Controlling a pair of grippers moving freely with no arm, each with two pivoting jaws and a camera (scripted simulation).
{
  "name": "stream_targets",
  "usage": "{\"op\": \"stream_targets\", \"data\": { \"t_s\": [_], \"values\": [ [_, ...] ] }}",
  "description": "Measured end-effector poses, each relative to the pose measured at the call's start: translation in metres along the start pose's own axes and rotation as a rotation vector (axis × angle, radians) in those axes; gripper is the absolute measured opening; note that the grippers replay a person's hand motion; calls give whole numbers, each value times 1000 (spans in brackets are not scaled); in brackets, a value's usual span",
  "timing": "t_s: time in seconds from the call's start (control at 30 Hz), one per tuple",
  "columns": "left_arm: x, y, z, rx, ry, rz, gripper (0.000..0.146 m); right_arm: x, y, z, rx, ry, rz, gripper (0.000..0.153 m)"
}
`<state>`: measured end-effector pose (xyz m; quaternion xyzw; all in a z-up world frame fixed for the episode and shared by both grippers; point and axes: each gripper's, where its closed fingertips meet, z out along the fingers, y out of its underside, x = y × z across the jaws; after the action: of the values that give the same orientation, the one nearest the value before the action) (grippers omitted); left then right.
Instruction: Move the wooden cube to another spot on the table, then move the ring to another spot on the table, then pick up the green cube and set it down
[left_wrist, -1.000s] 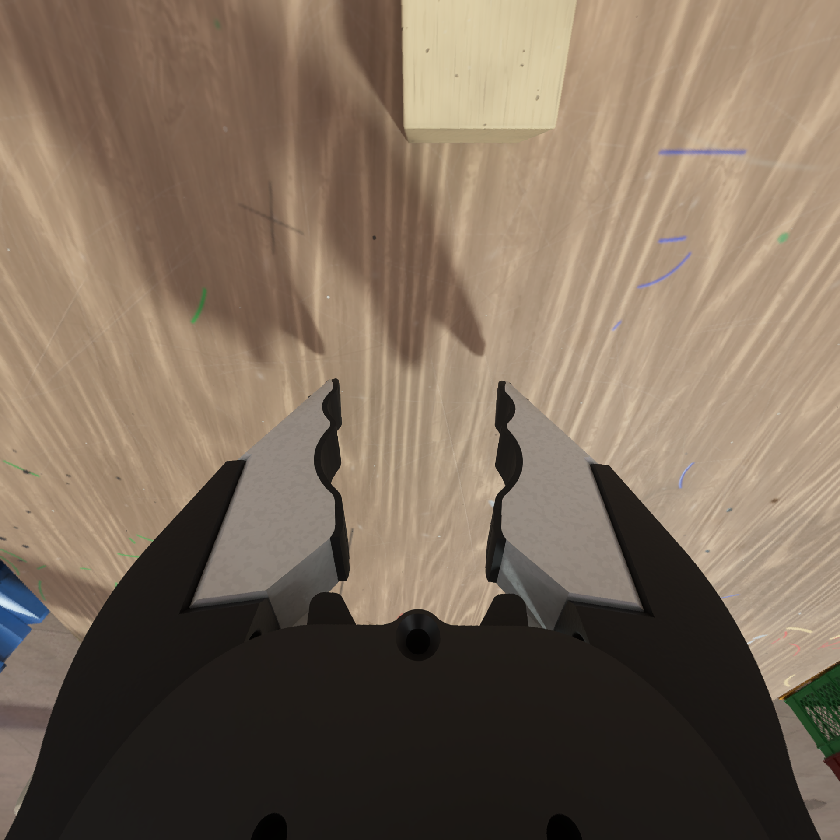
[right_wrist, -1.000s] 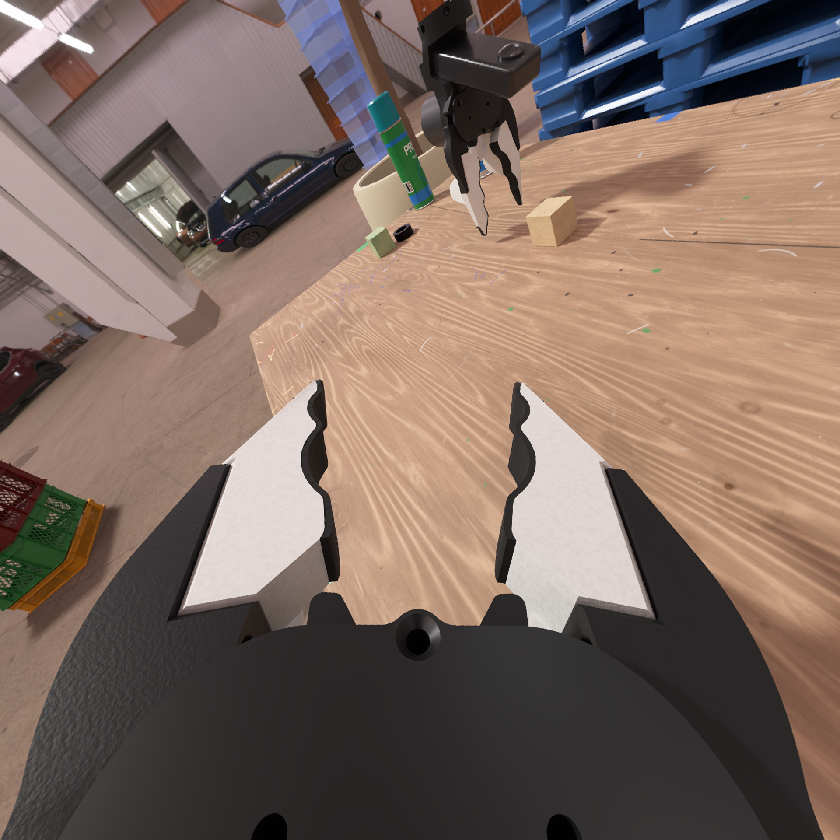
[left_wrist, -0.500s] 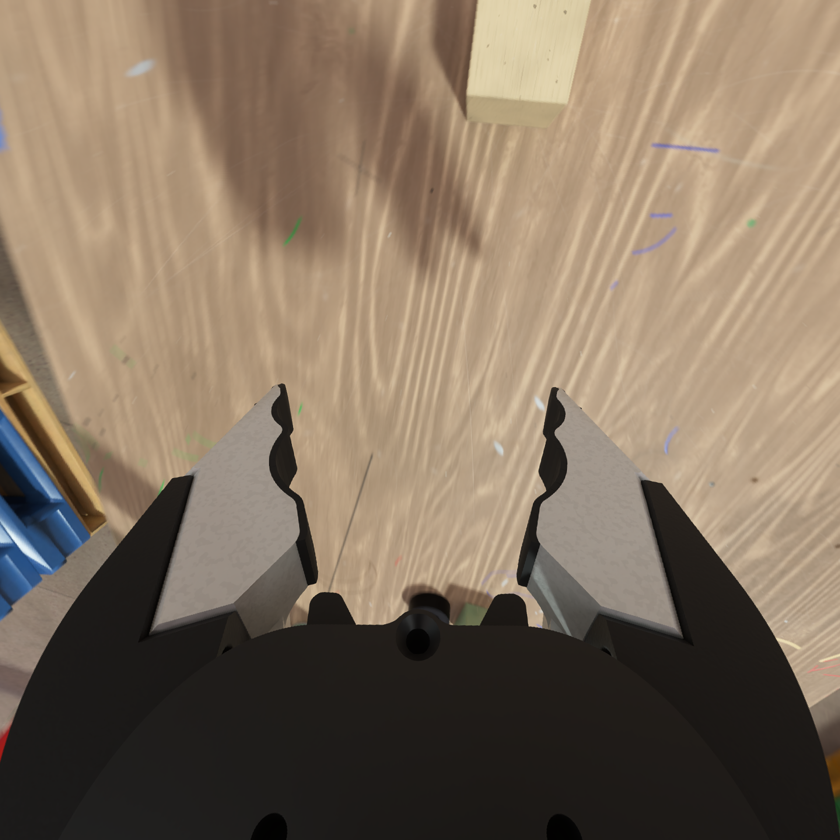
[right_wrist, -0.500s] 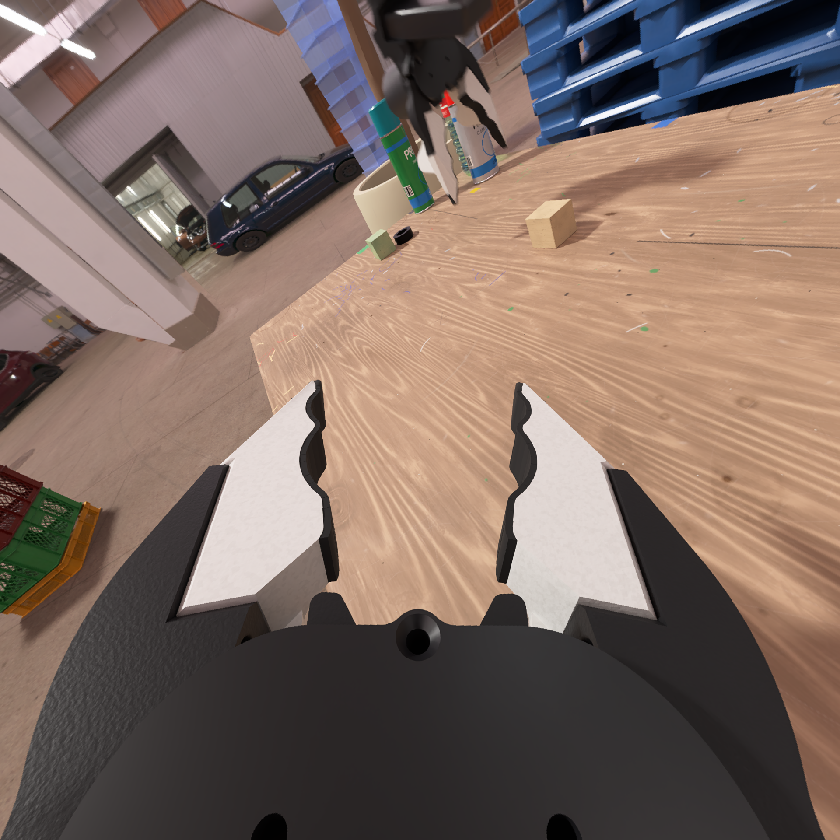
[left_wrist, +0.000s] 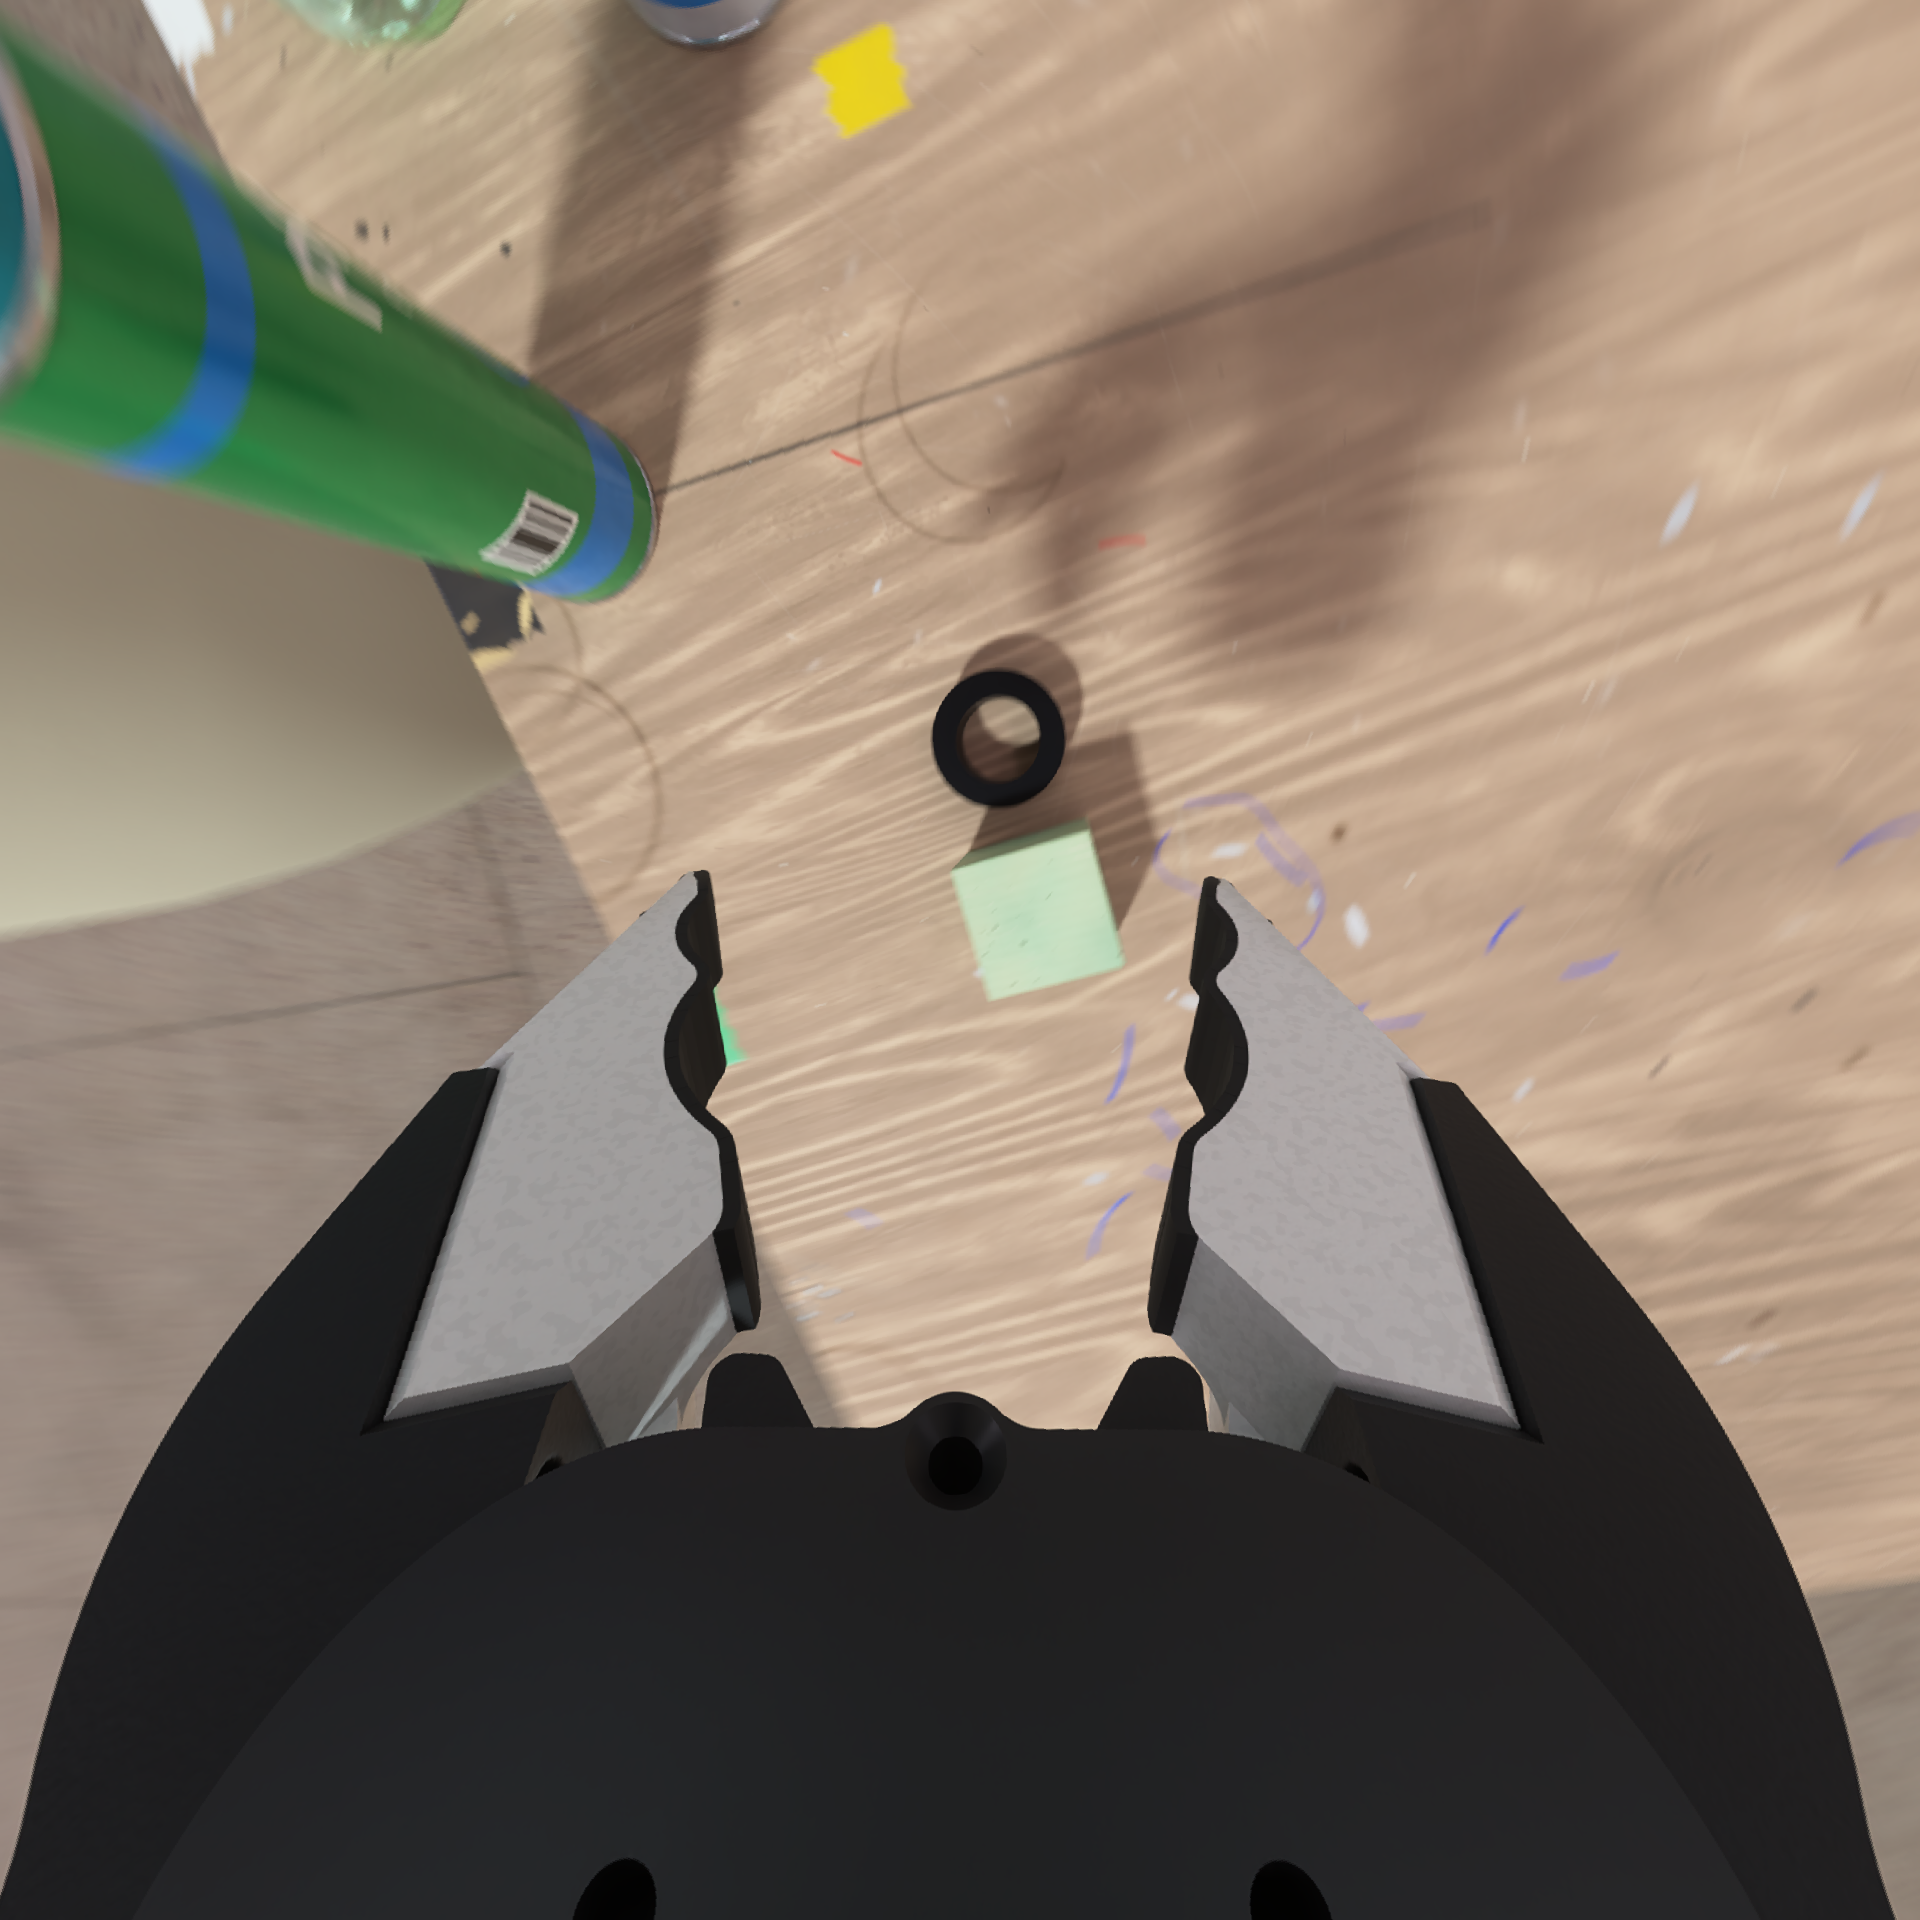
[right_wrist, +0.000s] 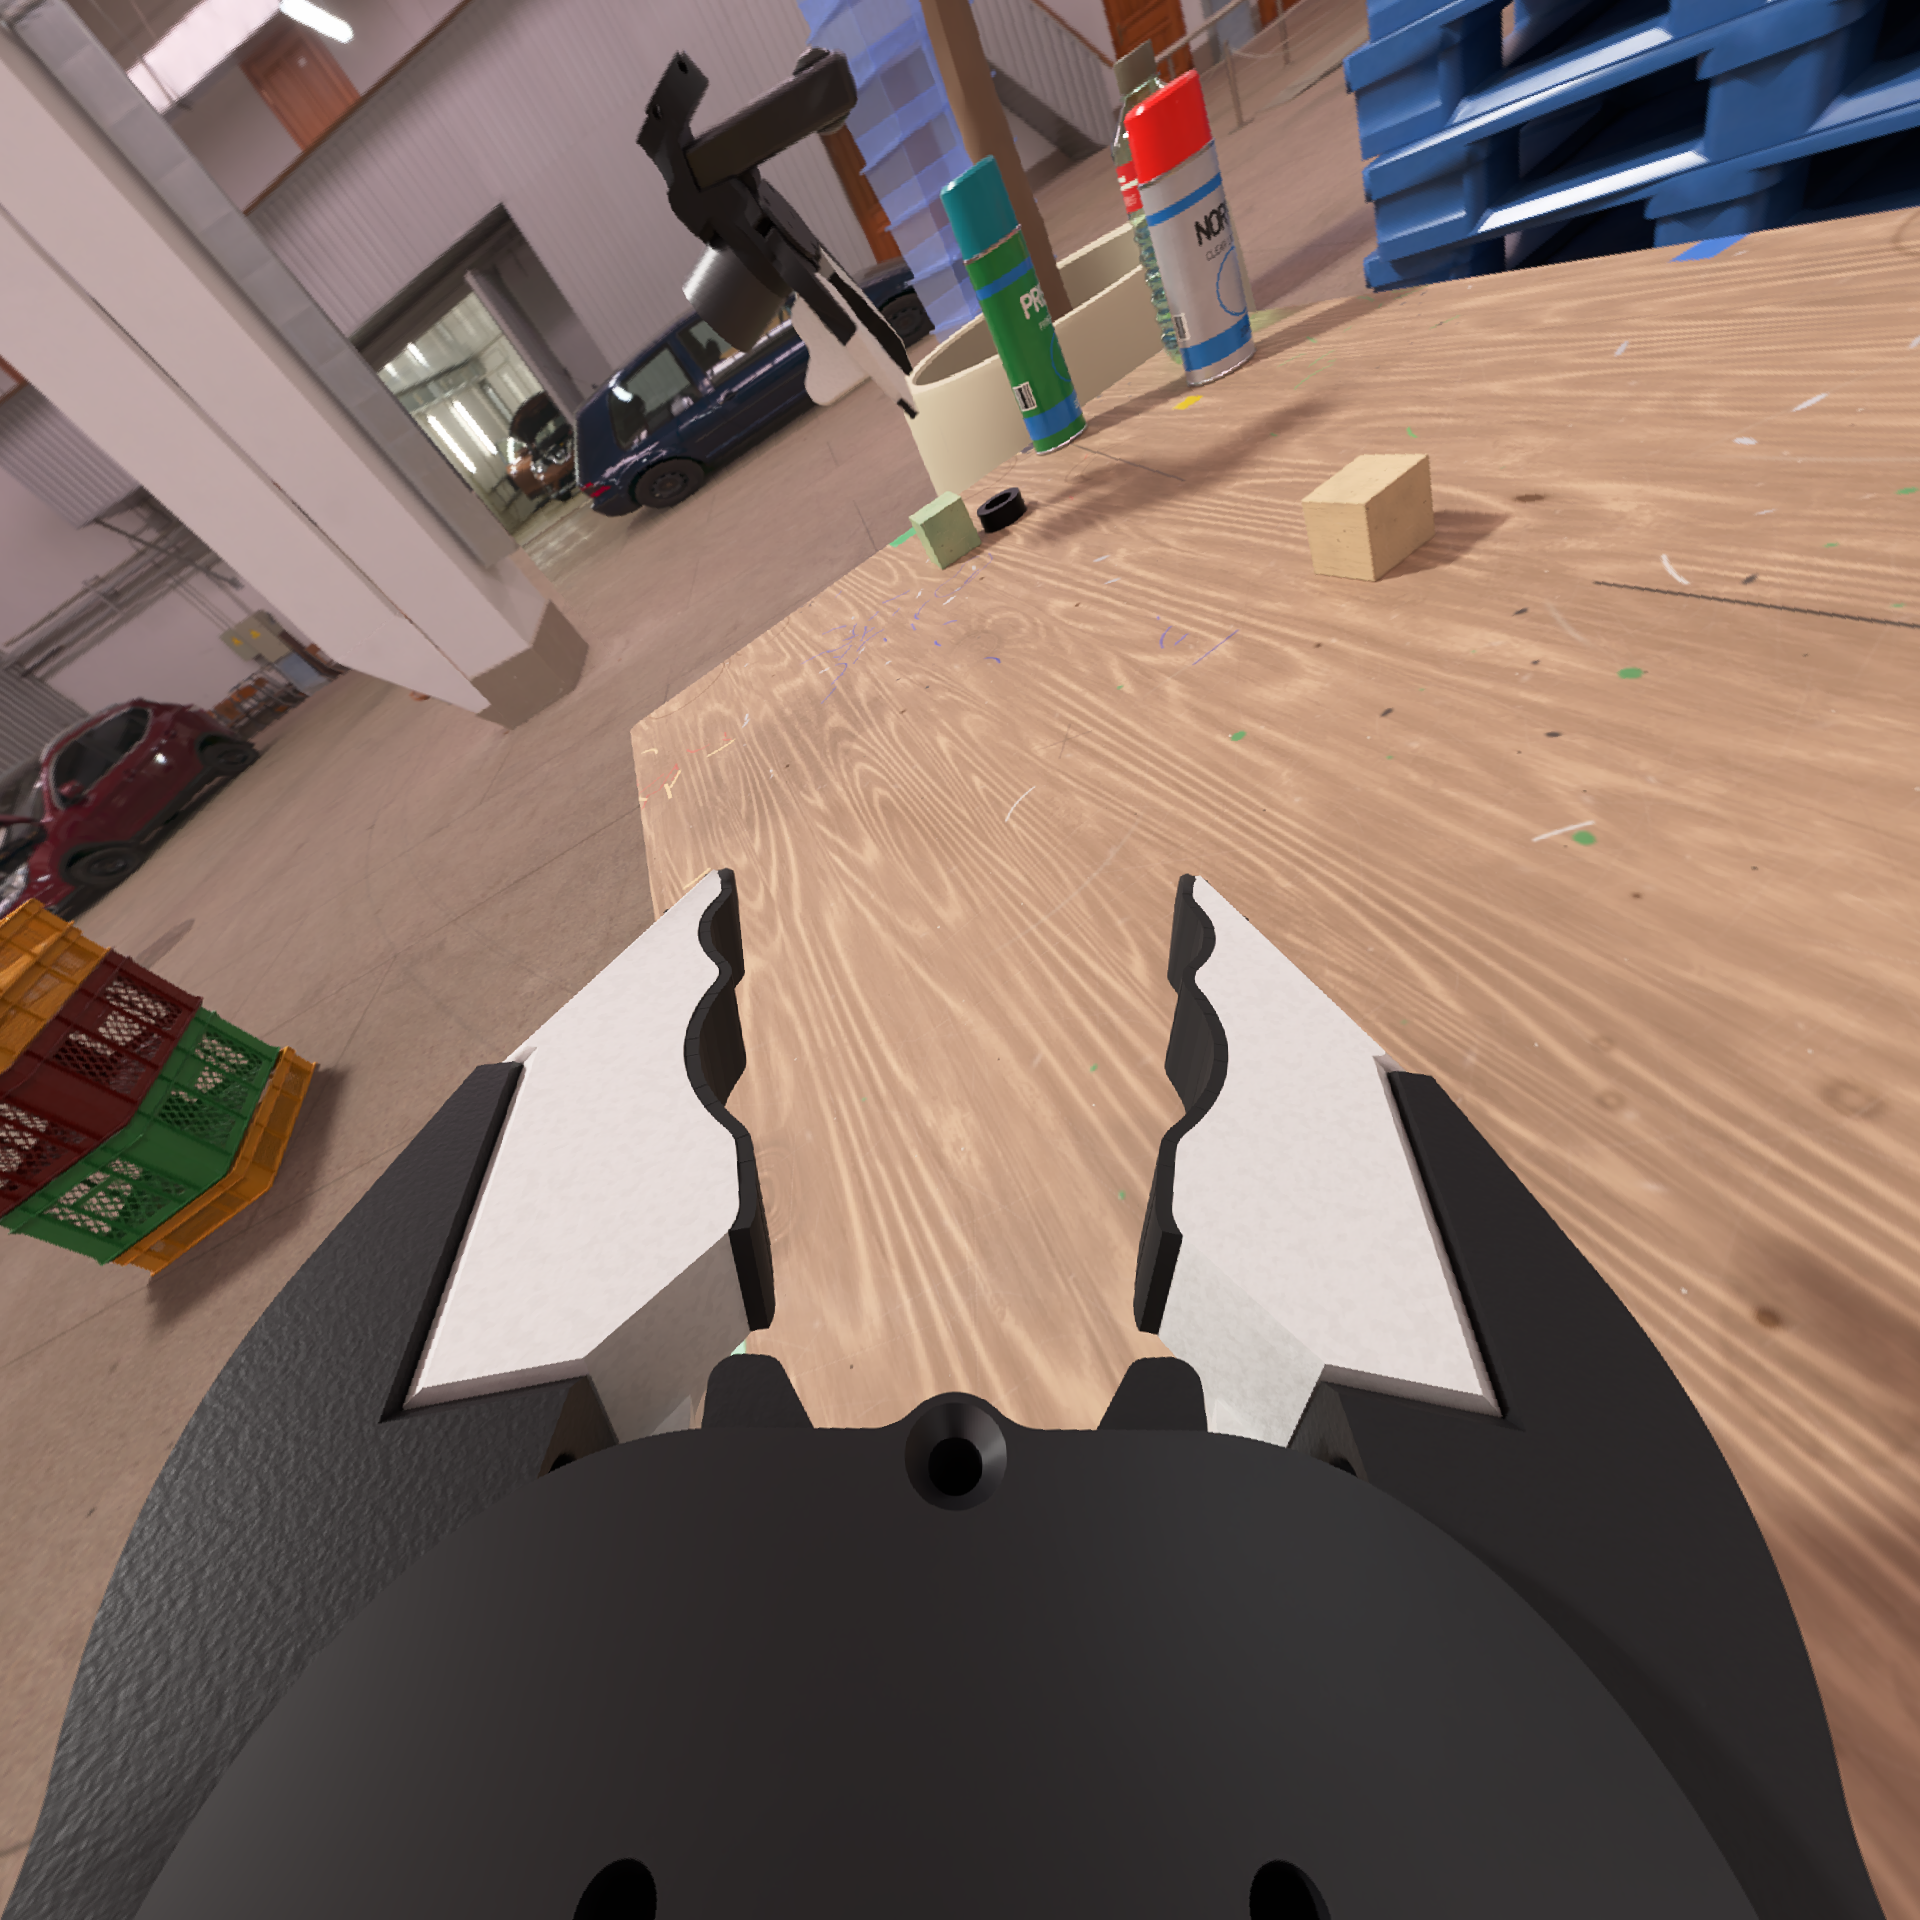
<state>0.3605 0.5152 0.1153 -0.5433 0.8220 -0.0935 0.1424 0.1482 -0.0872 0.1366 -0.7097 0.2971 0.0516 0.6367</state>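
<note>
Ring (left_wrist: 998, 739) of matte black rubber lies flat on the plywood desk (left_wrist: 1455, 727), just beyond the pale green cube (left_wrist: 1037, 911) and close to it; whether they touch cannot be told. The left gripper (left_wrist: 954, 914) hangs above them with its grey, scallop-edged fingers (left_wrist: 582, 1164) spread wide and released, holding nothing. The green cube sits between the fingertips in this view, nearer the right one, and the ring lies ahead of the tips, roughly centred in the gap. A glossy green spray can (left_wrist: 312, 384) with blue bands stands to the left beside a cream cylindrical tub (left_wrist: 208, 727); it bears a barcode sticker and lettering. A yellow patch (left_wrist: 862, 81) marks the desk farther off.

From the right wrist view, the wooden cube (right_wrist: 1367, 515), light and sharp-edged with fine grain, rests well apart from the ring (right_wrist: 1002, 510) and green cube (right_wrist: 943, 530), which sit near the desk's far edge. The left gripper (right_wrist: 873, 353) hovers above that edge. The right gripper (right_wrist: 954, 894) hangs over bare swirling grain, its white fingers (right_wrist: 603, 1143) parted and empty. A white spray can (right_wrist: 1205, 260) with a red cap carries printed lettering.
</note>
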Motion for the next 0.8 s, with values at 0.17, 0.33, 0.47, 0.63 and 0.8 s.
{"op": "stream_targets", "data": {
  "t_s": [0.17, 0.33, 0.47, 0.63, 0.8],
  "values": [
    [5, -5, 27, 131, 116, -377, 84, 0, -3, 3, -5, -19, -9, 83],
    [9, 1, 55, 96, 99, -505, 84, 4, -4, -3, 7, -21, -6, 83],
    [2, -1, 65, 110, 32, -573, 80, 7, -4, -9, 16, -26, -4, 83],
    [4, 3, 80, 1, -37, -552, 79, 13, -3, -17, 34, -24, 4, 83],
    [13, 10, 101, -133, -13, -513, 63, 15, -2, -22, 52, -25, 3, 83]
  ]
}}
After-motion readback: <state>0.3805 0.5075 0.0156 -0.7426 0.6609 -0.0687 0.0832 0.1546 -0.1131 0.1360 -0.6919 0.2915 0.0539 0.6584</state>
